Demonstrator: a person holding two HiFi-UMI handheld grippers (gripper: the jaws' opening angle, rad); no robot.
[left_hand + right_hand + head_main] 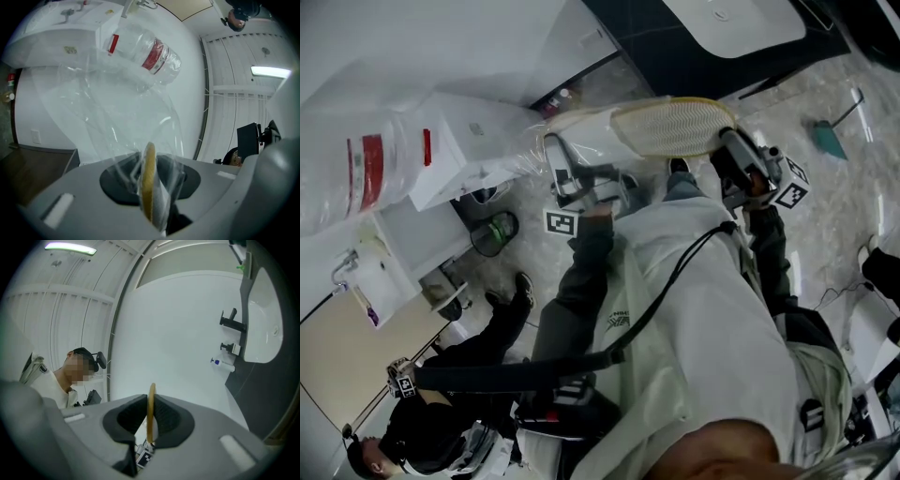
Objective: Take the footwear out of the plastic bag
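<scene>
The left tongs [150,187] were clamped on the white slipper with yellow mesh sole [675,127] through the clear plastic bag [117,112]; the right tongs [151,418] pinched its edge.

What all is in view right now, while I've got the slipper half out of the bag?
slipper: one, white with a yellow sole, held up between both grippers
bag: one, clear with red labels, over the slipper's left end and trailing left
basin: one, white, top of the head view
bin: one, dark with green, on the floor left of centre
floor tool: one, teal, floor at far right
bottle: one, white with blue top, by the wall
bystander: one, dark clothes, lower left
jacket: one, white, bottom centre
left gripper: one, grey, shut on the slipper through the bag
right gripper: one, grey, shut on the bare sole edge
</scene>
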